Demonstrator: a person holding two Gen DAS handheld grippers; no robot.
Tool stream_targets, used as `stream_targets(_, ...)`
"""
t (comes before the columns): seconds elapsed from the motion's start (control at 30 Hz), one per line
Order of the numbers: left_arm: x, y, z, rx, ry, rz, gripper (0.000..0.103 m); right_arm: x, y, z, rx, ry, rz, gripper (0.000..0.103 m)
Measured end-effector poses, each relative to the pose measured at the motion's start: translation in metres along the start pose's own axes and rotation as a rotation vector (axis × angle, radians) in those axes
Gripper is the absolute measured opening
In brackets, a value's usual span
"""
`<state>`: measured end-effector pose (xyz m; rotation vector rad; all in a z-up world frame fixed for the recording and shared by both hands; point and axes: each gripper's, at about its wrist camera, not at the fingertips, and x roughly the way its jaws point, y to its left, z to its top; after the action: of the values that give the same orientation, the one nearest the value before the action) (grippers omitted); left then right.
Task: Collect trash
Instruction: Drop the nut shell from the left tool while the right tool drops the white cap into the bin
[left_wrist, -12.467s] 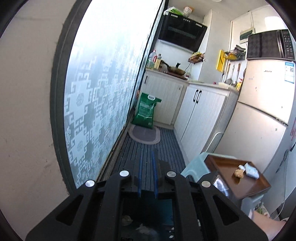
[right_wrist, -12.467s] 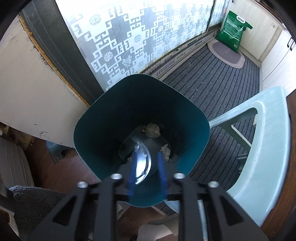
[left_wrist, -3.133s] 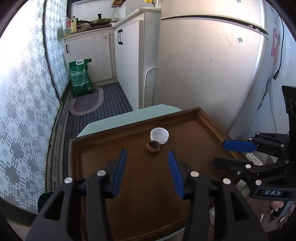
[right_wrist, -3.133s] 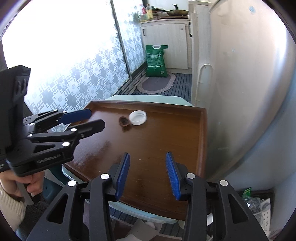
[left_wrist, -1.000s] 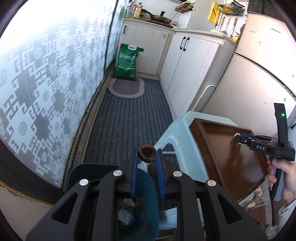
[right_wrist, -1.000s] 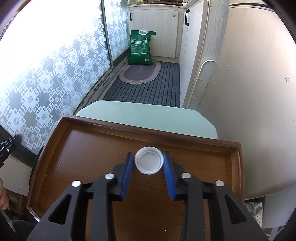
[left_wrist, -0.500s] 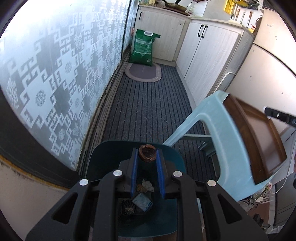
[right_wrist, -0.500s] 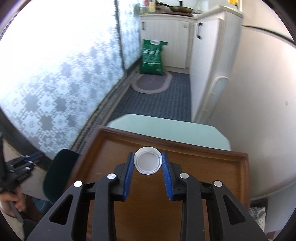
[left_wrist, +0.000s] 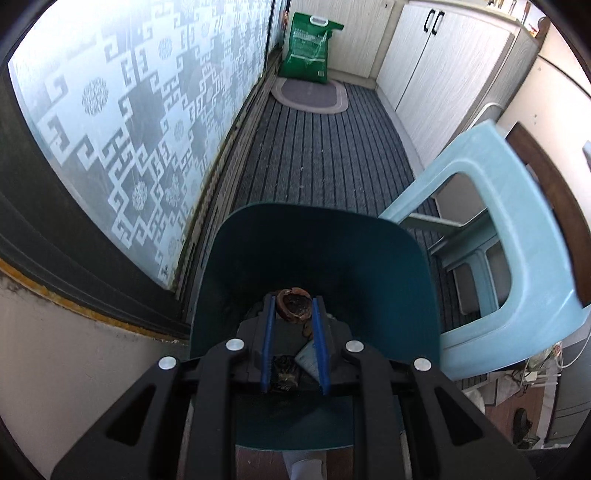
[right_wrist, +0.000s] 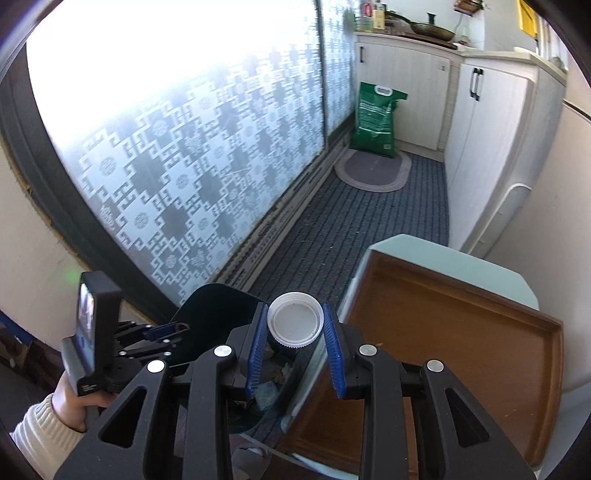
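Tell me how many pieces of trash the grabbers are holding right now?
2. A brown nut shell sits clamped in the left gripper over the teal bin. A white bottle cap sits clamped in the right gripper.

Bin (left_wrist: 236, 258) mouth open from above; stool (left_wrist: 517, 236) crowds its right side (patterned window (left_wrist: 110, 129) on left).

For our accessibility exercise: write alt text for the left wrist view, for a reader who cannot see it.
The left gripper holds a brown shell over an open teal bin with scraps at the bottom. The bin stands on striped flooring between a patterned glass door and a pale blue stool.
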<state>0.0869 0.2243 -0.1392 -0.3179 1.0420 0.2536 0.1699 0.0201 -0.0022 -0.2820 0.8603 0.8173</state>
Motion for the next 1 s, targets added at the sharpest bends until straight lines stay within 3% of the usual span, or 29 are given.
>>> stream_targets(0.33,0.026,0.011,-0.013,0.026,0.091,0.057,0.022,0.037,0.055,-0.022,-0.083,0.1,0.052,0.03)
stream_targets(0.4,0.03,0.013,-0.015,0.033,0.103,0.075,0.027,0.044,0.058,-0.025,-0.078,0.118,0.065,0.03)
stream_targets(0.53,0.026,0.013,-0.015,0.051,0.08,0.08,0.029,0.061,0.064,-0.031,-0.087,0.162,0.072,0.03)
stream_targets(0.77,-0.01,0.015,-0.008,0.03,-0.081,0.052,0.028,0.074,0.065,-0.039,-0.096,0.201,0.064,0.03)
stream_targets(1.0,-0.064,0.011,0.001,-0.006,-0.287,0.036,0.02,0.083,0.065,-0.049,-0.12,0.234,0.052,0.03)
